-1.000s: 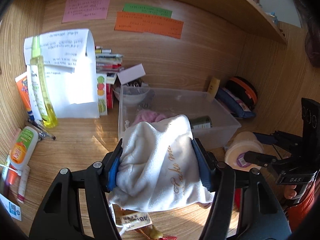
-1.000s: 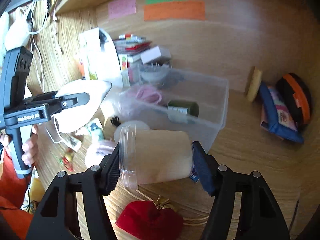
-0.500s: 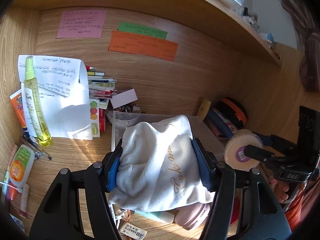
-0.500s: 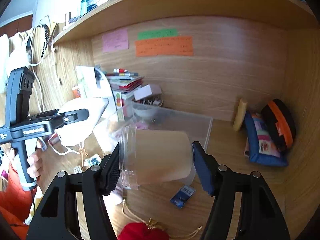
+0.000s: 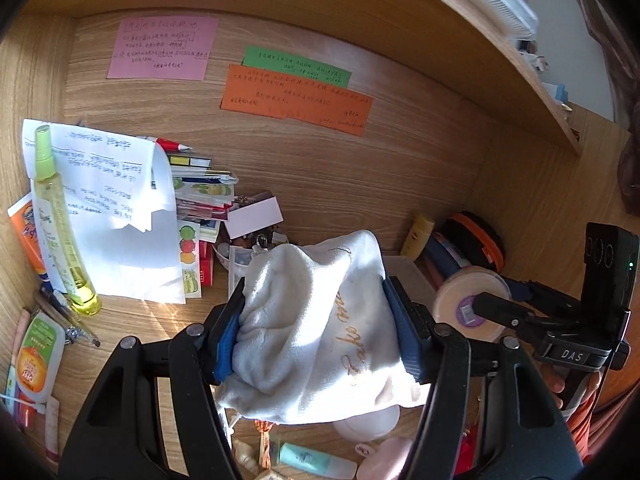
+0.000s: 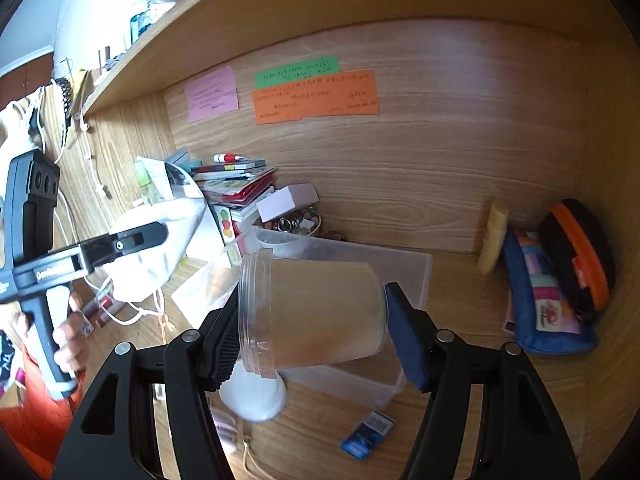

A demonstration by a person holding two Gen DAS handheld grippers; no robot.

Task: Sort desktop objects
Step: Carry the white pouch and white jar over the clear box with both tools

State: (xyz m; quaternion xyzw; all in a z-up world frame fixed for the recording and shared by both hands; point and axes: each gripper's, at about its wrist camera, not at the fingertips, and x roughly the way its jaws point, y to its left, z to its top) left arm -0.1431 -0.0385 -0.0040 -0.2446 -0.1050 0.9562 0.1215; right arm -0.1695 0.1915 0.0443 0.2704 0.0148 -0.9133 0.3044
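My left gripper point(image 5: 316, 328) is shut on a white drawstring pouch point(image 5: 320, 320) with gold lettering, held up above the desk. My right gripper point(image 6: 312, 320) is shut on a clear plastic jar point(image 6: 316, 316) lying sideways, lid end to the left. In the left wrist view the jar point(image 5: 468, 304) shows end-on at the right, in the right gripper point(image 5: 500, 312). In the right wrist view the pouch point(image 6: 156, 248) shows at the left, in the left gripper point(image 6: 132, 240). A clear plastic bin point(image 6: 416, 272) sits on the desk behind and below the jar.
A stack of books and papers point(image 5: 120, 208), a yellow spray bottle point(image 5: 60, 224) and tubes point(image 5: 36, 356) stand at the left. A blue pouch point(image 6: 544, 312) and a black-orange case point(image 6: 580, 252) lie at the right. Small items point(image 5: 312, 456) lie on the desk below. A shelf point(image 6: 280, 20) is overhead.
Both grippers have risen and tilted upward with their loads. The bin, seen from above before, now lies lower and mostly behind the pouch and jar. The overhead shelf has come into view.
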